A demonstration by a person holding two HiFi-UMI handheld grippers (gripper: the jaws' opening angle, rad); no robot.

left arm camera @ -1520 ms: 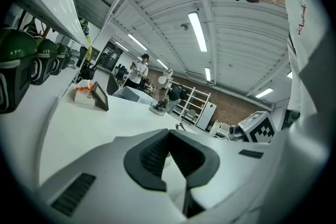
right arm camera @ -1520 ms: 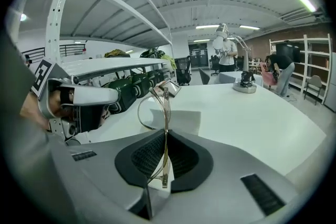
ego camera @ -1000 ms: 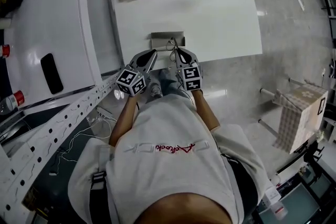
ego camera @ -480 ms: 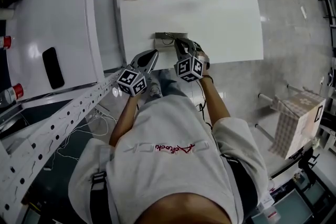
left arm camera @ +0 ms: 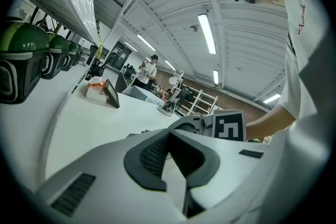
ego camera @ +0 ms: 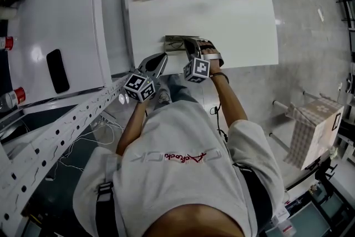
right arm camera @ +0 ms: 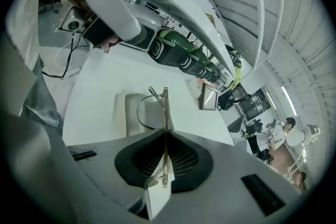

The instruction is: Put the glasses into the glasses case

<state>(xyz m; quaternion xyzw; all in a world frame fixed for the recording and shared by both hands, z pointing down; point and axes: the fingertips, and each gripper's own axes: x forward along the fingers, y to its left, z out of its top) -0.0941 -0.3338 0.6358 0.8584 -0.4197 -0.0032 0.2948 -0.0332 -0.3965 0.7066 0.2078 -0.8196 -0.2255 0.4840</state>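
At the table [ego camera: 233, 14] edge, head view: right gripper [ego camera: 195, 46] over the glasses case [ego camera: 175, 41], left gripper [ego camera: 158, 60] beside it.

Left gripper view: jaws together, empty.

Right gripper view: jaws pinched on the glasses [right arm camera: 165, 107] above the case. Likely light, thin and fragile; best gripped gently by the frame.

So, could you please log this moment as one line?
right gripper: shut on wire-framed glasses, at grey glasses case | left gripper: shut, empty
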